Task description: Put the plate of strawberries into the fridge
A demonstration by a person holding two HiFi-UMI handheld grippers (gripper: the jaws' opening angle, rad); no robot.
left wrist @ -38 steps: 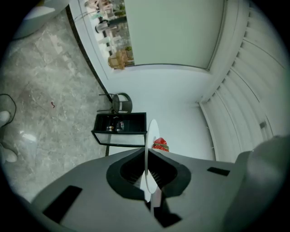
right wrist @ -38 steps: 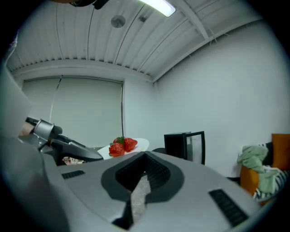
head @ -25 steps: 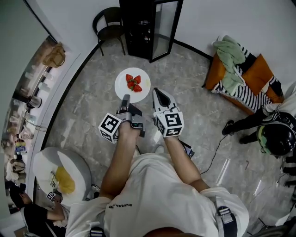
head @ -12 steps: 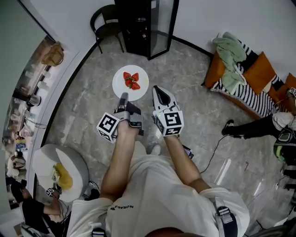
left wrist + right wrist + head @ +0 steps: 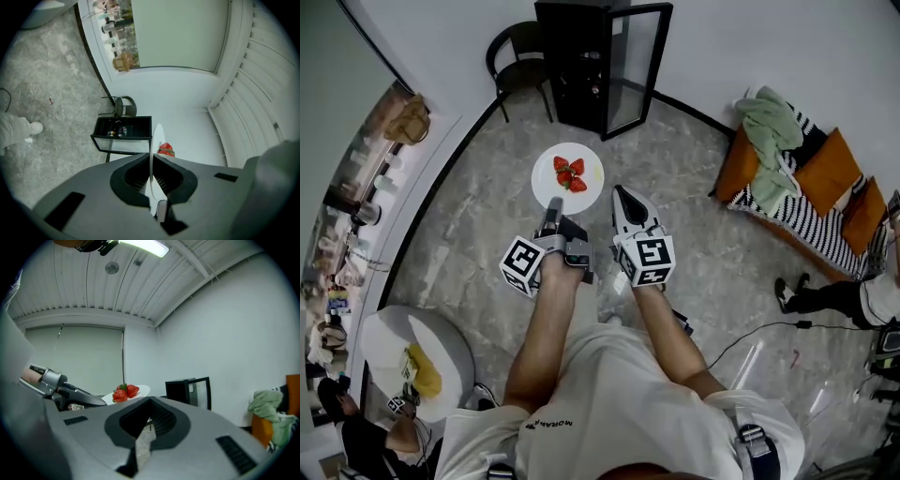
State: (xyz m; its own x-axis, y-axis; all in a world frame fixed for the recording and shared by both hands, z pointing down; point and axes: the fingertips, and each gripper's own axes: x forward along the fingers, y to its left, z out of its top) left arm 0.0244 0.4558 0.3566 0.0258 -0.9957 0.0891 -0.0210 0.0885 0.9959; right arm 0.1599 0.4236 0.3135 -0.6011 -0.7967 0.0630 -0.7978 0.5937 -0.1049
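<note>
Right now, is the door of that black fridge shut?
No: in the head view the fridge has its glass door swung wide open to one side, leaving the dark inside in plain sight.

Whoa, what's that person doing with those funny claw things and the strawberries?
A person has a gripper in each hand. The left gripper pinches the rim of a round white plate of red strawberries, held over the floor. The right gripper is shut and empty. Ahead stands a small black fridge, its glass door open; the plate is not inside yet.
</note>
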